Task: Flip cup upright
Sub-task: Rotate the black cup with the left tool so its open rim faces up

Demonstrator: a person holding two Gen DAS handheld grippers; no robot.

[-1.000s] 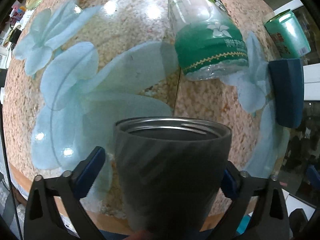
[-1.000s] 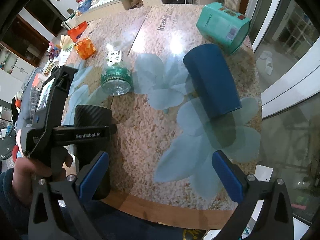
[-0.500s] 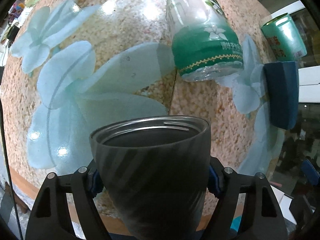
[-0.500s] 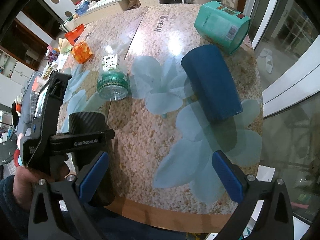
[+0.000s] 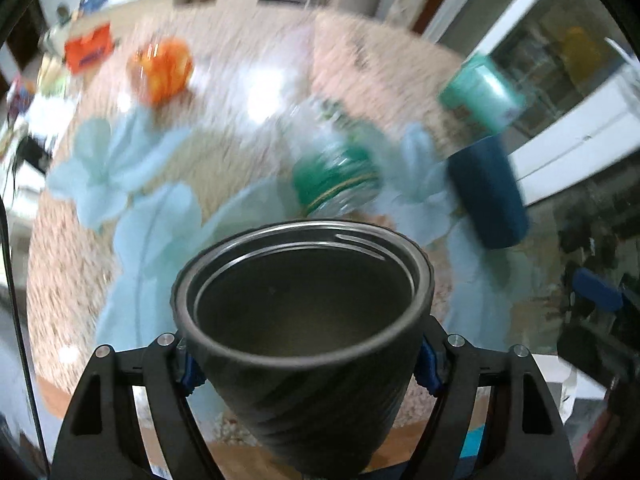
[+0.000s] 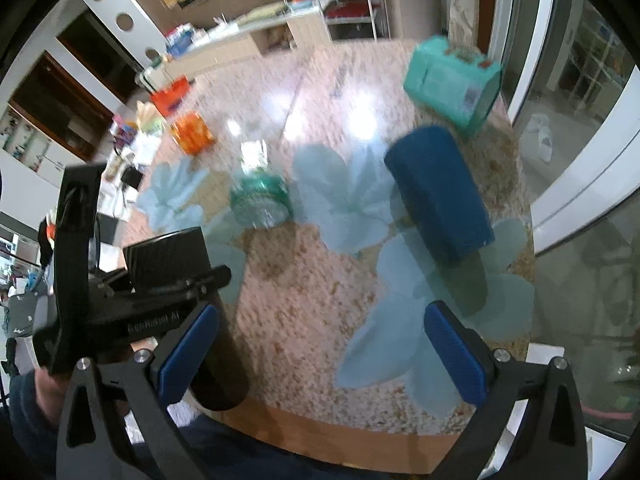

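Speckled stone table (image 6: 320,288) with blue flower print; left gripper (image 5: 306,364) clamps the dark metal cup (image 5: 304,320) at mid-wall, lower centre of left view, mouth towards camera; right gripper (image 6: 316,348) gapes, holding nothing; cup looks rigid, smooth, likely slippery, so grip stays mid-body.

Green-labelled plastic bottle (image 6: 260,200) on its side ahead of my tongs, left of centre, base toward me. Dark blue cylinder (image 6: 438,196) also lying down, ahead and right of the bottle, apart from it. Teal canister (image 6: 452,84) tipped over beyond the blue one, far right of the speckled table (image 6: 320,280). Orange block (image 6: 192,133) far left, an orange-red packet (image 6: 170,94) behind it. Pale blue flower prints (image 6: 340,196) across the tabletop. Everything motion-blurred.
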